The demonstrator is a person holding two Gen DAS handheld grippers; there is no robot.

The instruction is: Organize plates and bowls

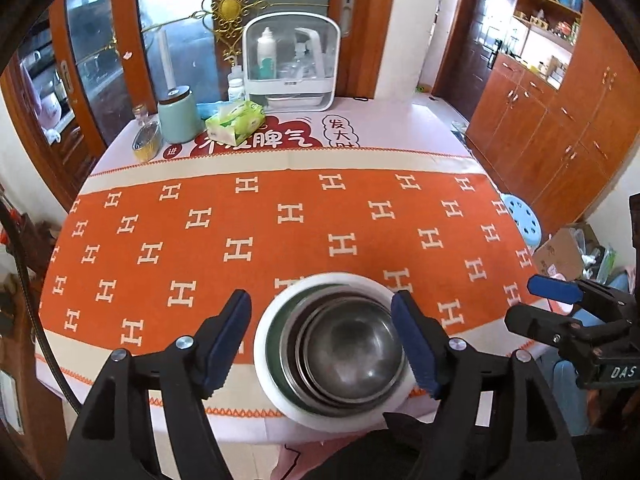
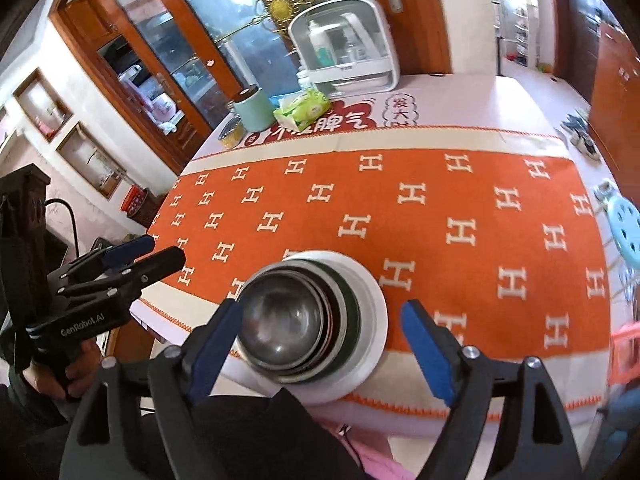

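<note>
The left gripper (image 1: 322,340) is positioned above the near table edge with its fingers spread wide; they flank the stack without visibly gripping it. The right gripper (image 2: 320,344) is likewise spread wide, holding nothing; its left finger (image 2: 212,348) overlaps the bowl rim in the view, and contact cannot be confirmed.

The stack sits near the front edge of the orange tablecloth (image 1: 280,216). It consists of a white plate (image 1: 264,344) at the bottom and nested steel bowls (image 1: 352,340) inside it, the smallest on top.

Beyond the stack, the patterned cloth covers the table. At the far side stand a green tissue pack (image 1: 236,120), a pale green canister (image 1: 178,114) and a white storage box (image 1: 292,64) with bottles inside. A blue stool (image 1: 522,218) stands beside the table, to the right.
</note>
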